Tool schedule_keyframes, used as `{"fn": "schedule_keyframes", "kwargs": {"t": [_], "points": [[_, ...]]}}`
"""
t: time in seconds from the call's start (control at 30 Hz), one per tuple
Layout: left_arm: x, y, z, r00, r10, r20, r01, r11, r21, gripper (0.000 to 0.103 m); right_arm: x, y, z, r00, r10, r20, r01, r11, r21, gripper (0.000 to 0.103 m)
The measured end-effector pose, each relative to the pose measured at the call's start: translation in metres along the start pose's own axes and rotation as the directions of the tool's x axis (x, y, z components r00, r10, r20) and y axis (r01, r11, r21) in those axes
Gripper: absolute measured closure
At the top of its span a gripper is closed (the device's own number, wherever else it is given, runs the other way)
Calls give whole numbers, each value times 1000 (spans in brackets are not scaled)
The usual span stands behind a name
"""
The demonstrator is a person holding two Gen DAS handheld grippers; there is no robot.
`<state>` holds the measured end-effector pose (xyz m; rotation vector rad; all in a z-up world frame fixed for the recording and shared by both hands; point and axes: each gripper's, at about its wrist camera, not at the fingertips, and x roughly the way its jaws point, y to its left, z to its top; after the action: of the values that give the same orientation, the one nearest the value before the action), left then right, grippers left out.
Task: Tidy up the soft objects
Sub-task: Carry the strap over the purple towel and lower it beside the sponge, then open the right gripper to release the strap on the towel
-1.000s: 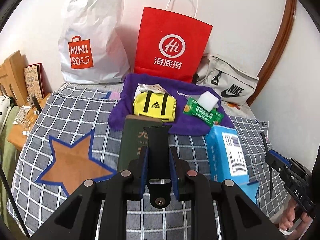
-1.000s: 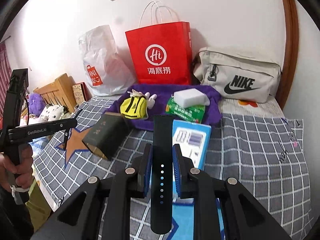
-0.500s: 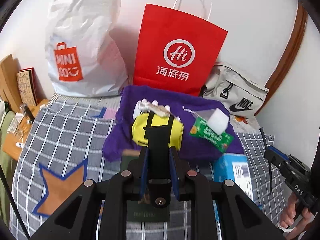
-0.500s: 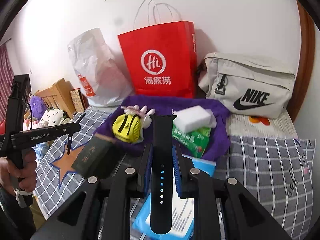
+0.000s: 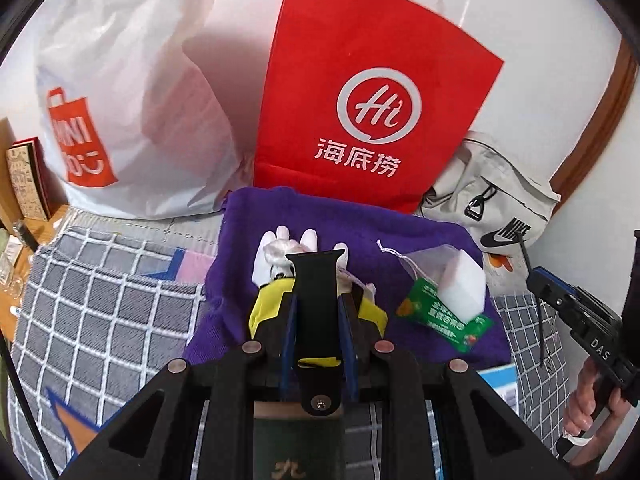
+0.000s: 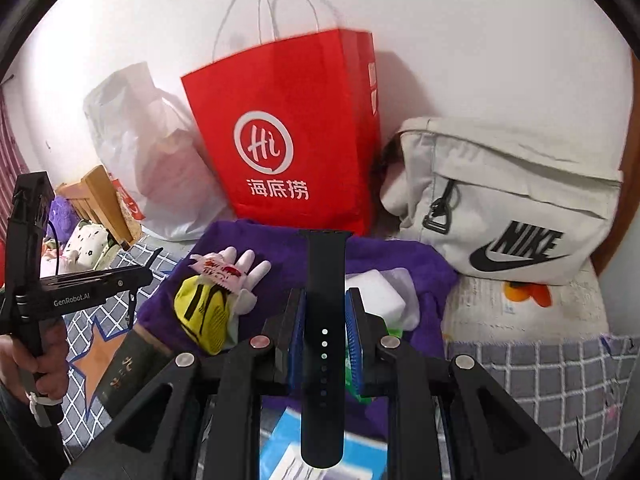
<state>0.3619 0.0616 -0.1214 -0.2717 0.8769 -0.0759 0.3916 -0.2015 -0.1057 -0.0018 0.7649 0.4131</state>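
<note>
My left gripper [image 5: 316, 308] is shut on a short black watch strap piece [image 5: 316, 280] that stands up between its blue pads. It hovers over a yellow pouch [image 5: 264, 308] and a white glove [image 5: 280, 240] lying on a purple towel [image 5: 240, 232]. My right gripper [image 6: 325, 308] is shut on a longer black strap with holes [image 6: 324, 272], above the same purple towel [image 6: 384, 256], next to a white sponge [image 6: 376, 292]. A green packet [image 5: 440, 320] lies under the sponge [image 5: 460, 284]. The yellow pouch [image 6: 200, 312] sits left of the right gripper.
A red paper bag [image 5: 360, 100], a white plastic shopping bag [image 5: 120, 100] and a beige Nike bag [image 6: 500, 200] lean on the wall behind the towel. A dark green box [image 5: 296, 448] and a blue box [image 6: 360, 456] lie on the checked bedcover below the grippers. Wooden furniture stands at left.
Both grippers have moved forward over the bed toward the purple towel and the bags, which now look larger. Each still grips its strap piece.
</note>
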Motion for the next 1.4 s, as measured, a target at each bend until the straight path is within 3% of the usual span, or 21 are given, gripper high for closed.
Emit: {"fn": "schedule_keyframes", "kwargs": {"t": [0.2,0.5,0.83,0.9,1.0,1.23,1.4], "points": [[28,5,8,999,-6,-37,6,1000,-8,83,34,-16,6,998,-15,-61,16,1000,13,83],[60,10,12,995,-22,-93,19,999,-32,83,71,-29,-4,987,34,-155,-26,998,54,83],[74,13,13,991,-39,-132,33,998,-50,83,77,-38,-5,984,73,-160,-58,994,95,82],[74,13,13,990,-47,-134,40,998,-52,78,76,-38,-5,984,76,-159,-62,994,93,76],[68,14,13,992,-40,-119,34,998,-49,62,74,-39,-5,986,71,-153,-57,994,96,64],[52,14,15,995,-18,-101,15,999,-34,57,65,-36,-4,987,66,-148,-52,994,97,64],[35,11,10,995,-12,-97,9,1000,-30,52,42,-24,-6,991,19,-129,-10,998,68,63]]}}
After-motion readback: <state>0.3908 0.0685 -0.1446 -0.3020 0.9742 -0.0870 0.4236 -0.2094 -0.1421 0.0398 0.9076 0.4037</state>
